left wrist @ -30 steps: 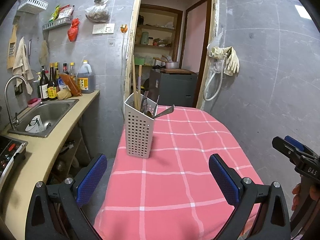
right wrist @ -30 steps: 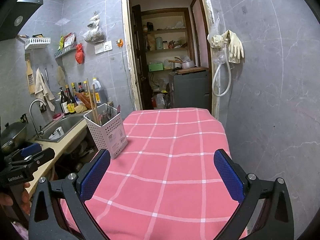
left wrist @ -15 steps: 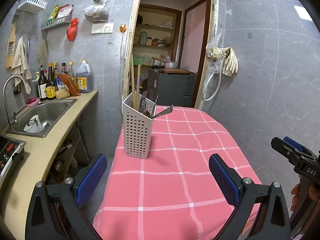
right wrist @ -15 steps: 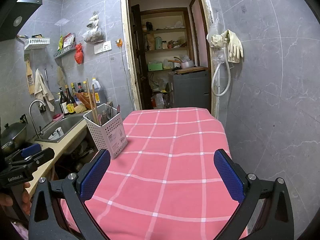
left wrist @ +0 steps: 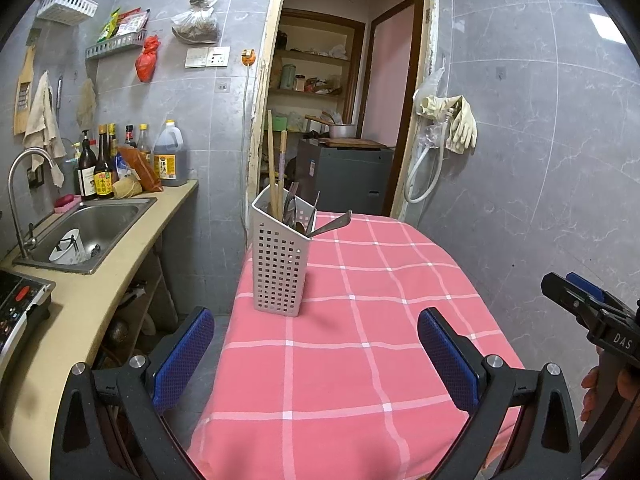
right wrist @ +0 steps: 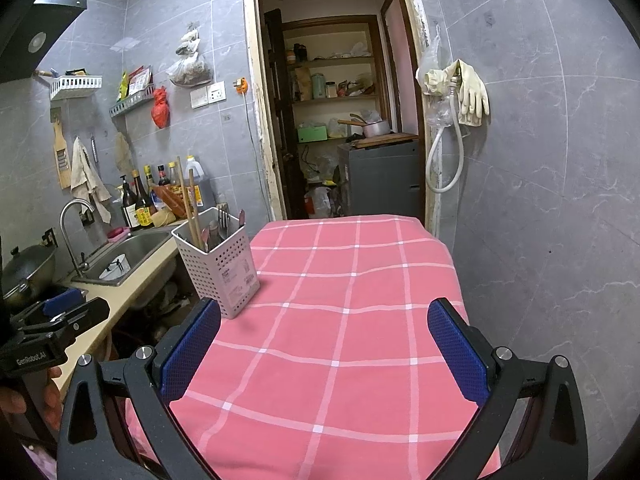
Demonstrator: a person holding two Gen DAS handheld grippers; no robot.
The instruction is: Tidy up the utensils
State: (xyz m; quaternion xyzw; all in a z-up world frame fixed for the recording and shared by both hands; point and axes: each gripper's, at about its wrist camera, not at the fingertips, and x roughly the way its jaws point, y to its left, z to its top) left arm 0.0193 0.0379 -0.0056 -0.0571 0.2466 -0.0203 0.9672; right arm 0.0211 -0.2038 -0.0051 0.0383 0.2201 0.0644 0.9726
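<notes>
Sink [left wrist: 84,232] comes first at my far left, steel, sunk into the beige counter [left wrist: 120,280], with a curved tap [left wrist: 24,184] over it and a white cup [left wrist: 66,246] lying in the basin. A row of bottles [left wrist: 102,166] stands along the wall behind it.

Next over is the table, covered by a pink checked cloth [left wrist: 352,352]. The white perforated utensil holder [left wrist: 280,264] stands upright near the cloth's left edge, toward the far left corner. Two wooden chopsticks [left wrist: 276,164] rise straight out of it, and several metal utensils sit beside them; one flat metal handle [left wrist: 334,222] leans out over the rim toward the right. From my right-hand camera the holder shows a paper label [right wrist: 240,274] on its side.

My left gripper [left wrist: 316,352] hangs over the near left part of the cloth, its blue pads [left wrist: 182,356] spread wide with nothing between them. My right gripper [right wrist: 324,348] hovers over the near edge of the cloth, pads [right wrist: 456,350] equally wide apart and empty. The holder is well apart from both.

Beyond the far edge an open doorway [left wrist: 340,92] shows pantry shelves, and pale rubber gloves [left wrist: 460,124] hang on the grey tiled wall to its right.
</notes>
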